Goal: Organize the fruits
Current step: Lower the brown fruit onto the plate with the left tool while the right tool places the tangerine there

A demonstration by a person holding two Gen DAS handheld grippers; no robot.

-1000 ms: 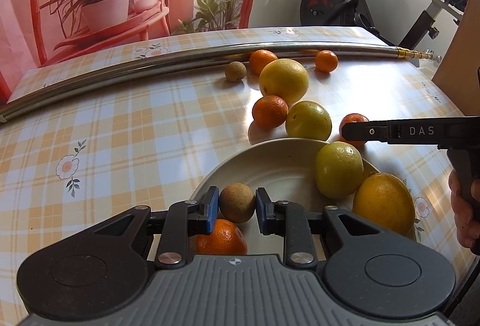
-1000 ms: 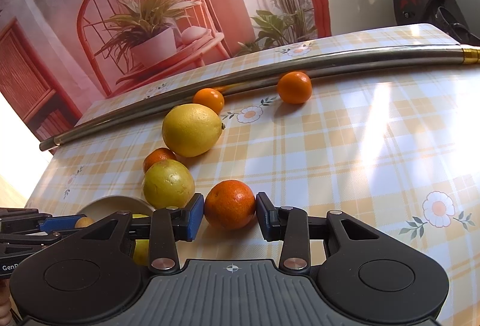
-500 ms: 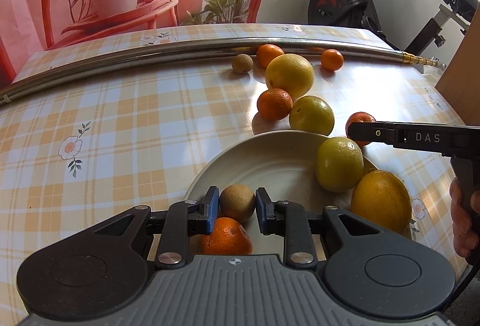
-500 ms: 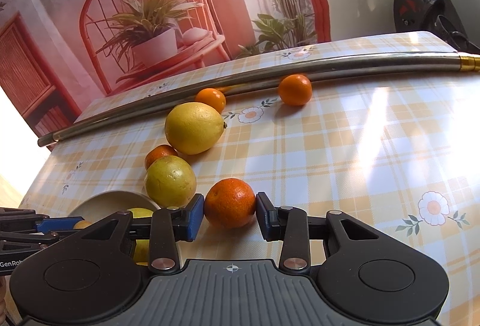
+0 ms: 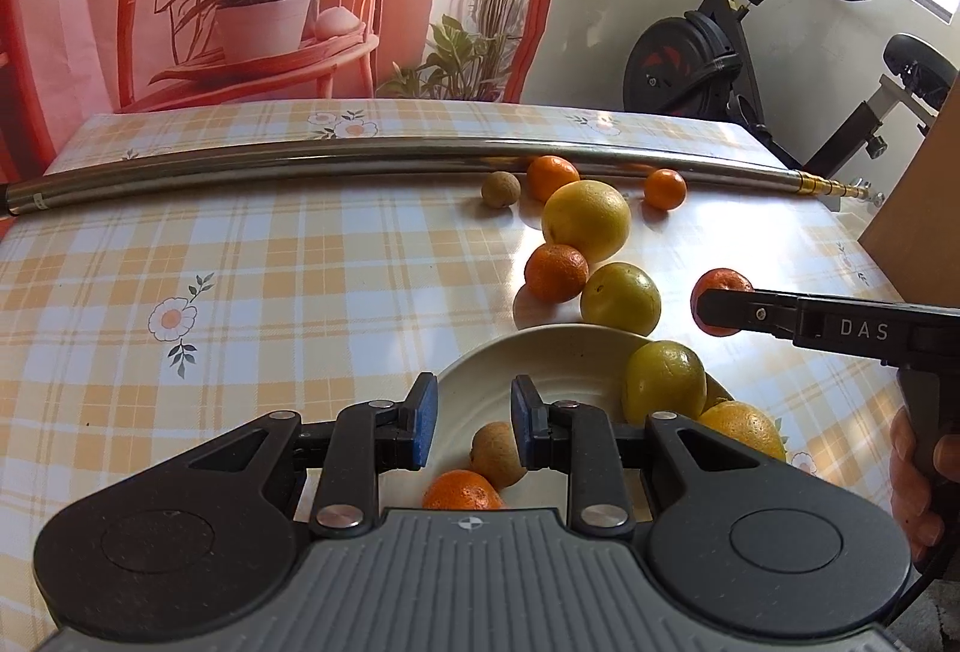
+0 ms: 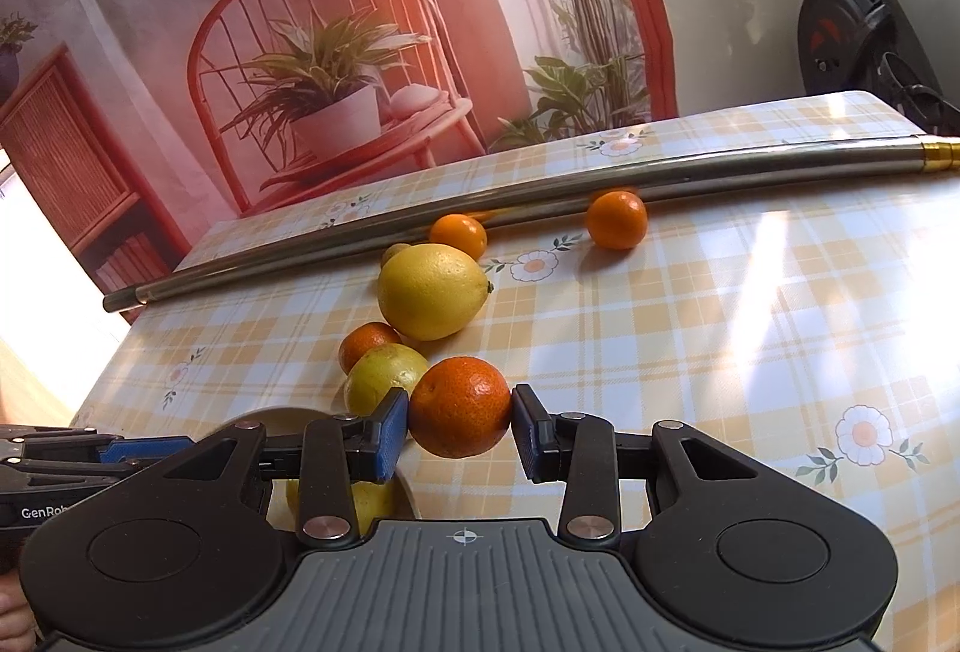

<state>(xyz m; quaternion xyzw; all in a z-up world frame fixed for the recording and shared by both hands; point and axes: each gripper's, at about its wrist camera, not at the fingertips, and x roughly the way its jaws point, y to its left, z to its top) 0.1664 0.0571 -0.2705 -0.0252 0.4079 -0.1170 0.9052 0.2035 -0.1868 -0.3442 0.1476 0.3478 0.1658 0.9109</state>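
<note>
My left gripper [image 5: 473, 427] is open above the cream plate [image 5: 540, 358]. A brown kiwi [image 5: 497, 454] lies in the plate just below its right finger, beside an orange [image 5: 462, 490], a green-yellow citrus [image 5: 665, 382] and an orange-yellow fruit [image 5: 741, 427]. My right gripper [image 6: 461, 433] is shut on an orange tangerine [image 6: 461, 406], held just above the table beside the plate; it also shows in the left wrist view [image 5: 720, 301]. Loose fruit lies on the table: a large lemon [image 6: 433, 290], a green-yellow citrus [image 6: 384, 379] and small oranges [image 6: 617, 220].
A long steel pole [image 5: 360, 159] lies across the back of the checked table. A second kiwi [image 5: 501, 188] rests near it. An exercise bike [image 5: 708, 57] stands behind the table, and a brown cardboard edge [image 5: 918, 208] is at the right.
My left gripper has opened and risen; the kiwi it held now lies in the plate. My right gripper has closed tight on the tangerine and lifted it slightly.
</note>
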